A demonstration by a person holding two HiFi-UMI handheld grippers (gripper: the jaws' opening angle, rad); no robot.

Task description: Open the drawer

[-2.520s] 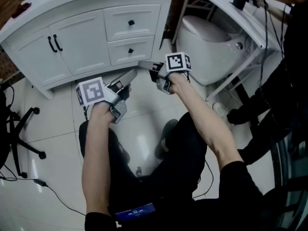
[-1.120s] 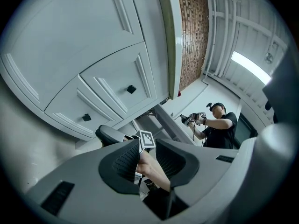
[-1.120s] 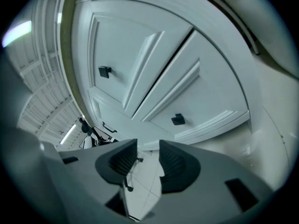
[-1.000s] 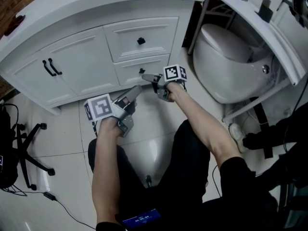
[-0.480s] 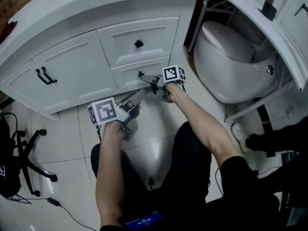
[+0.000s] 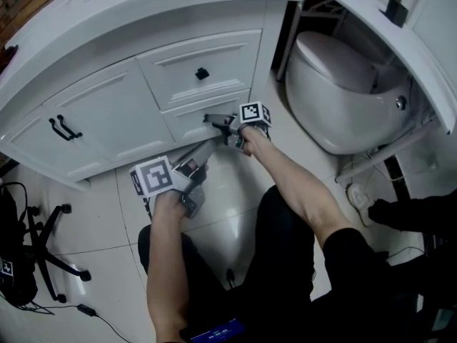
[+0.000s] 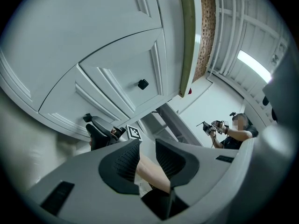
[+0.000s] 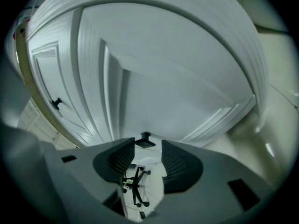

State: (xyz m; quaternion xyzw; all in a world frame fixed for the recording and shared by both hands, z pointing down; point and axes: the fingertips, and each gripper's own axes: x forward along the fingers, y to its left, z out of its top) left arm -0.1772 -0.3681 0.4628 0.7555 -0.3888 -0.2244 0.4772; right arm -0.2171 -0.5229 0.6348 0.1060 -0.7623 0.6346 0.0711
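We see the lower drawer (image 6: 187, 126) shut in the white cabinet (image 6: 107, 113), under the upper drawer (image 6: 214, 59) and left of the toilet (image 6: 343, 98). Our right gripper (image 6: 209, 119) is at its black knob (image 8: 145, 141), jaws opening, the knob just past their tips and untouched. Our left gripper (image 6: 206, 146) hangs nearer, to the left, jaws wide, holding nothing

I can read no words, numbers or brands; the left marker cube (image 6: 153, 175) and right marker cube (image 6: 255, 113) show only square patterns.
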